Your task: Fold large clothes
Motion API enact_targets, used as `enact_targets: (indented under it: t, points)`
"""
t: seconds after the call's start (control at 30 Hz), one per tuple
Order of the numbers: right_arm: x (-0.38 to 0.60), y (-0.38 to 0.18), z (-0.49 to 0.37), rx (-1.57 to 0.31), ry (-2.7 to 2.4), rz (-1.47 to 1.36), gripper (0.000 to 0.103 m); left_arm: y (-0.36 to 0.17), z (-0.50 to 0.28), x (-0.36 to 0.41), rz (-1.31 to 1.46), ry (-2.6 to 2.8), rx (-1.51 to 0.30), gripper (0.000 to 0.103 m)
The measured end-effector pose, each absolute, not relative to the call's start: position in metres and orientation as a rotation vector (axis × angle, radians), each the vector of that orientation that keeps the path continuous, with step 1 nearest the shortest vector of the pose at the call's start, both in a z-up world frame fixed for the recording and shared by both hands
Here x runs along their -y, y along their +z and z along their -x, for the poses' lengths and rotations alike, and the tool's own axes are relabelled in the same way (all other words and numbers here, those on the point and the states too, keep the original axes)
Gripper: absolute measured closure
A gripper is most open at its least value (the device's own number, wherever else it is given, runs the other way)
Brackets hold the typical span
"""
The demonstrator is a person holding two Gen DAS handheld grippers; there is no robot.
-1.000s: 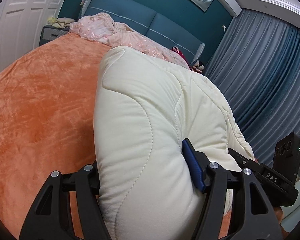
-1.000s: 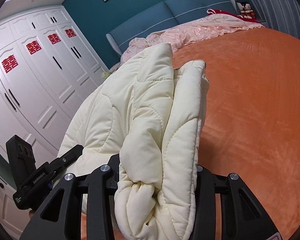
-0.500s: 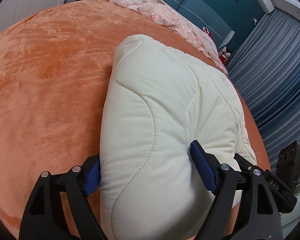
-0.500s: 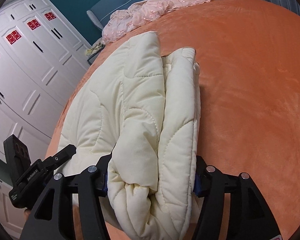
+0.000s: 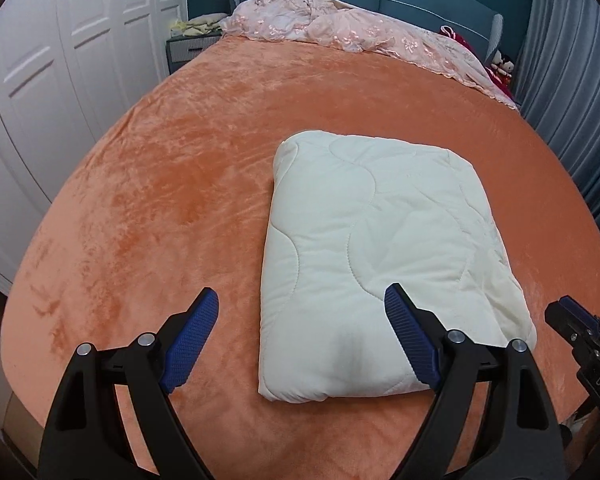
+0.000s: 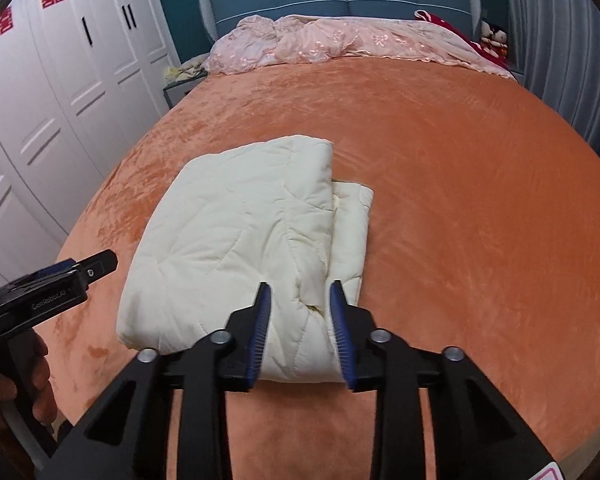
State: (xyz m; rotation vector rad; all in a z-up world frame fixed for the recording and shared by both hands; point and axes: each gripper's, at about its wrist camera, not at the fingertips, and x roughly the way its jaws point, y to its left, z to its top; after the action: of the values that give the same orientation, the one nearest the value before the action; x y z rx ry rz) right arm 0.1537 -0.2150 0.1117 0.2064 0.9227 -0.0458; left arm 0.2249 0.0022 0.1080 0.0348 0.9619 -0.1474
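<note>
Cream quilted padded garment (image 5: 384, 256) lay folded in thick rectangle on orange plush bedspread (image 5: 172, 184), released. Left gripper (image 5: 300, 332) wide, just opened, empty above bundle's near edge. Right gripper (image 6: 300, 320) narrowed, just closing, nothing pinched. Fold apparently finished; next likely needs tucking offset lower layer.

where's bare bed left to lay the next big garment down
Bare orange bedspread lies right of the folded cream quilted piece, and left of it toward the wardrobe. Crowded along the headboard, under the pink bedding.

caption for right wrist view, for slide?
Folded cream quilted garment on orange bedspread; right gripper empty above it.
</note>
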Motion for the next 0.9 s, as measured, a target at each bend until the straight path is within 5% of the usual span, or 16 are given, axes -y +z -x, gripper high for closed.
enact_targets:
  t: [0.07,0.43,0.9]
  points:
    - [0.205,0.11,-0.162,-0.946,-0.046,-0.164,0.089,0.112,-0.224,0.007,-0.069,-0.144,-0.959,0.02]
    - [0.201,0.063,-0.194,-1.085,-0.091,-0.176,0.089,0.067,-0.243,0.041,-0.137,-0.12,-1.068,0.028]
    - [0.203,0.015,-0.206,-1.152,-0.08,-0.192,0.087,0.026,-0.245,0.049,-0.159,-0.08,-1.079,0.018]
